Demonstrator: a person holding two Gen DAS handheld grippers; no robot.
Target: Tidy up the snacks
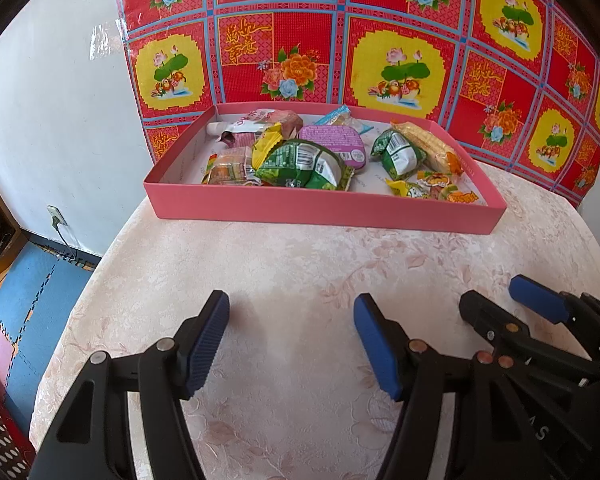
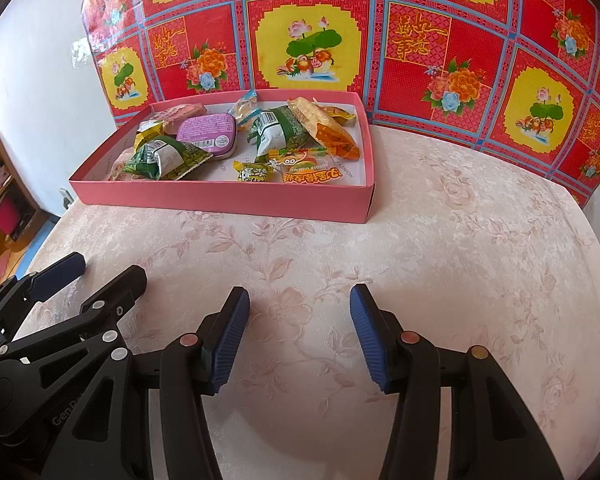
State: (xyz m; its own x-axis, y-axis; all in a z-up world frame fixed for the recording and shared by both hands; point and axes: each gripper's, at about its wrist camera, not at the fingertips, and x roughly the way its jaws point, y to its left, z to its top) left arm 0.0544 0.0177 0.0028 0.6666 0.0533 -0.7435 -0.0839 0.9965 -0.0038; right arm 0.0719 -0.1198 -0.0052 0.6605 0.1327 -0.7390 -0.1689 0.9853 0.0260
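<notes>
1. Every snack in sight already lies inside the pink box (image 1: 324,210), which stands at twelve o'clock on the table (image 1: 300,280), against the red flowered wall covering (image 1: 400,40). No snack lies loose on the cloth in either view, so the gathering looks done.
2. What may be left, judging by the jumble, is tidying within the box: the packets lie heaped and overlapping, not in rows. Whether that is wanted I cannot tell.
3. The left gripper (image 1: 292,340) is at six o'clock in its own view, jaws apart, nothing between them, only bare cloth beneath.
4. The right gripper (image 2: 300,332) is likewise parted and empty, at six o'clock in its view, well apart from the box.
5. Each gripper shows in the other's view: the right one at four o'clock in the left view, the left one at eight o'clock in the right view.
6. Count in the box, as far as overlap allows:
   - two green packets (image 1: 300,164), one left of centre, one right of centre
   - one purple tin (image 2: 208,134)
   - one long orange wafer packet (image 2: 326,130)
   - one orange gummy packet (image 2: 310,170) at the near edge
   - one small yellow-green sweet (image 2: 252,172)
   - one pale blue sweet (image 2: 244,108) at the back
   - pink packets at the far left, at least one; number unclear
7. One box, one table, two grippers.
</notes>
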